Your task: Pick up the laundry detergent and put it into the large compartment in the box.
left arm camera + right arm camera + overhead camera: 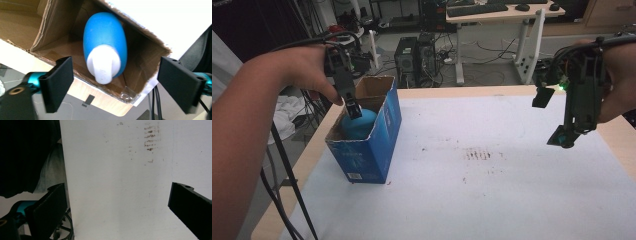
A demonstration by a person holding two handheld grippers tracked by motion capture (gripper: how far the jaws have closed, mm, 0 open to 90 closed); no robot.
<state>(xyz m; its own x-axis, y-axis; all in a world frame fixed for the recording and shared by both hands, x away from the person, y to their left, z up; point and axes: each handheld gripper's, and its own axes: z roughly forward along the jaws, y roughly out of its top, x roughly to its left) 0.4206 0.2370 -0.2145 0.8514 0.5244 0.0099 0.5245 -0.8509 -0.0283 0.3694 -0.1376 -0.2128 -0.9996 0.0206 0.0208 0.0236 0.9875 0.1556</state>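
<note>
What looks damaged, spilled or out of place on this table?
The blue box has a ragged, torn top edge with its flaps gone. The blue bottle lies tilted inside it rather than upright, below the open left gripper. Brown smudges stain the white table cover near its middle. Nothing looks spilled.

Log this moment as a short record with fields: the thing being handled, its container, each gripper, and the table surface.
thing: blue egg-shaped bottle with a white cap, lying inside the box
container: open blue cardboard box, standing near the table's left edge
left gripper: above the box opening, jaws open, apart from the bottle
right gripper: over the right side of the table, jaws open, nothing between them
surface: white sheet on a wooden table, with a patch of small dark marks near the middle
</note>
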